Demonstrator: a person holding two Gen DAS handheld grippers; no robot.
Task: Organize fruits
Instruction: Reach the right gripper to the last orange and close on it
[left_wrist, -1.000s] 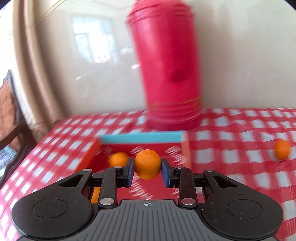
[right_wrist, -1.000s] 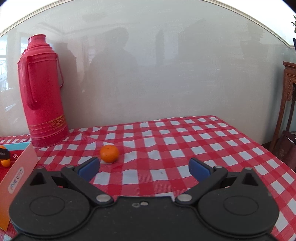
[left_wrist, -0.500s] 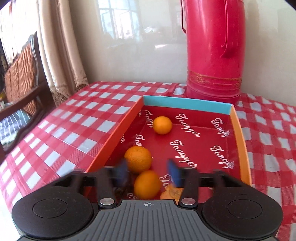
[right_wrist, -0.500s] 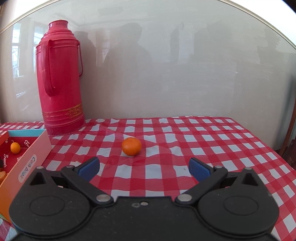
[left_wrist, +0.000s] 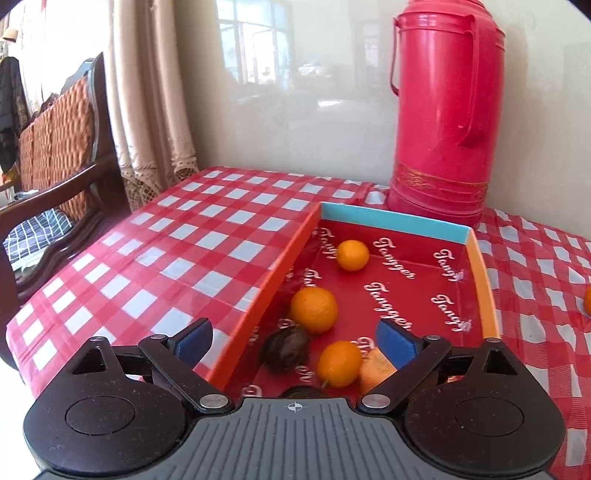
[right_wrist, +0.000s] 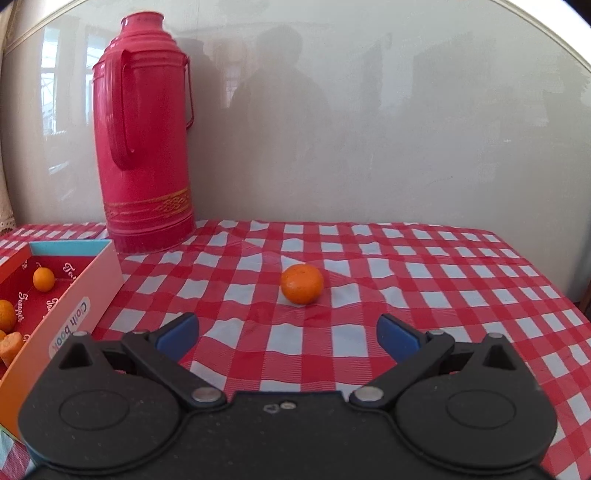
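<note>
White script "Tangger" repeated across red inner lining of the box (left_wrist: 406, 280). A white oval label (right_wrist: 70, 326) on the box's pale outer side wall read "Cloth book". No other readable text.

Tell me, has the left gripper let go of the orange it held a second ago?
Yes. The left gripper now has its jaws open and empty above the red box, where oranges lie, one at.

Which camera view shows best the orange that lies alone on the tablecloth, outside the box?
The right wrist view shows it best: the lone orange lies whole and sharp on the tablecloth, straight ahead of the open right tongs. The left wrist view catches only a sliver at its right edge.
</note>
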